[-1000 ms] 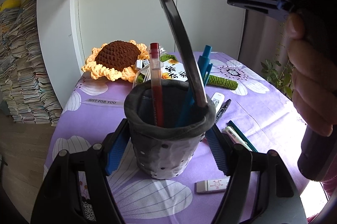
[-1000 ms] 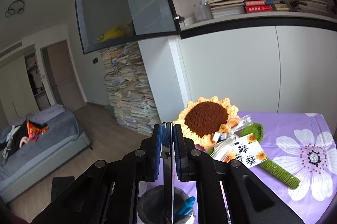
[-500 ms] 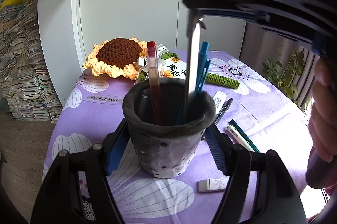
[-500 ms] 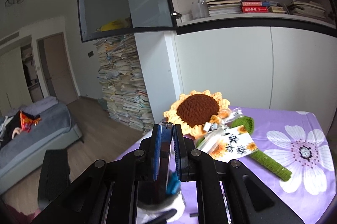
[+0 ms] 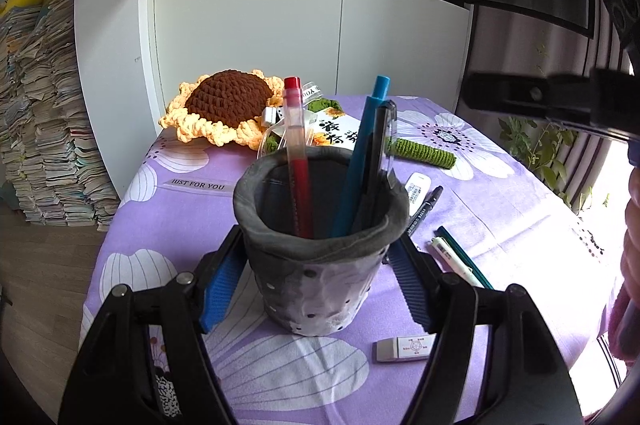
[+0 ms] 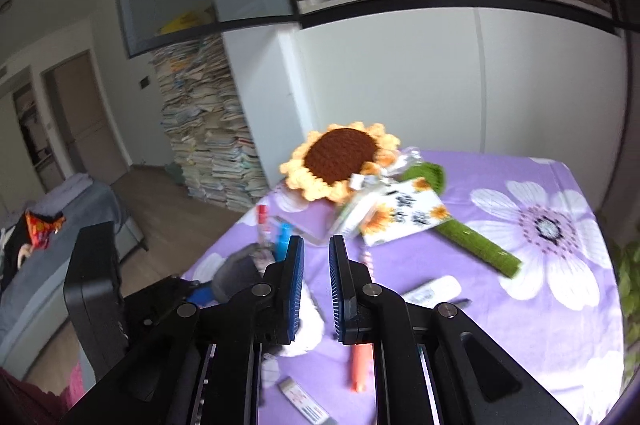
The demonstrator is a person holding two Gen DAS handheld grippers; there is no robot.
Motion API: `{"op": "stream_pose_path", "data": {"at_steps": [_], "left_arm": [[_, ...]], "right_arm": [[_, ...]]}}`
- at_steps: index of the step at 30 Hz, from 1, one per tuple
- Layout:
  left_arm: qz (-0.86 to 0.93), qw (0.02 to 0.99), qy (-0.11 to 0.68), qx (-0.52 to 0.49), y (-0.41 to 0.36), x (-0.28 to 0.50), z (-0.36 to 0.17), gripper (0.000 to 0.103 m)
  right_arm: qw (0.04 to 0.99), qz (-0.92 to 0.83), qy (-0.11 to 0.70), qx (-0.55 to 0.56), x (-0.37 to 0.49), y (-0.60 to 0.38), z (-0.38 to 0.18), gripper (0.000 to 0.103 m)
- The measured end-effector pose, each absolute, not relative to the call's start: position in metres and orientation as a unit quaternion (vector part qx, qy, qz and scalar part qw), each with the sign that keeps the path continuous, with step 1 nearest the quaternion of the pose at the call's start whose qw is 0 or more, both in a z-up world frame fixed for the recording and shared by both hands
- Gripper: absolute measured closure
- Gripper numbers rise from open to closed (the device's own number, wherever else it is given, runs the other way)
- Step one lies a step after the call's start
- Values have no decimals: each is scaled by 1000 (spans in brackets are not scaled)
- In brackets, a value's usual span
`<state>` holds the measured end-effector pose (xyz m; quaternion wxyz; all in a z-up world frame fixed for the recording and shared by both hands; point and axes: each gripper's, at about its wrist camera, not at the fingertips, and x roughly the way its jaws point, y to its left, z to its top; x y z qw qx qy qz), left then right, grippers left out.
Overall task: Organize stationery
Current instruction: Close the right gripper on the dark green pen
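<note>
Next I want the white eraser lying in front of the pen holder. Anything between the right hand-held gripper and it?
Nothing visible lies on the white eraser or boxes it in. But it sits close beside the left hand-held gripper, whose finger flanks the pen holder. The right hand-held gripper is open, with nothing between its pads.

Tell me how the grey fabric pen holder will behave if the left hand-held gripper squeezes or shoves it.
The grey fabric pen holder looks soft: its rolled rim sags unevenly, so it would probably dent. Tall pens leaning inside likely make it top-heavy, apt to tip if shoved.
</note>
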<state>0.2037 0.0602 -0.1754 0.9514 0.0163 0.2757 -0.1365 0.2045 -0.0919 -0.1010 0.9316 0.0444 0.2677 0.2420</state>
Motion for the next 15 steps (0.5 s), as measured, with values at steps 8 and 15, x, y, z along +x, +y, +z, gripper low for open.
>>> {"op": "stream_pose_path", "data": {"at_steps": [8, 15], "left_arm": [[-137, 951, 275, 18, 59, 205, -175, 33], [-136, 952, 275, 21, 59, 204, -175, 33]], "right_arm": [[885, 113, 452, 12, 237, -129, -158, 91], [840, 122, 525, 59, 261, -132, -195, 91]]}}
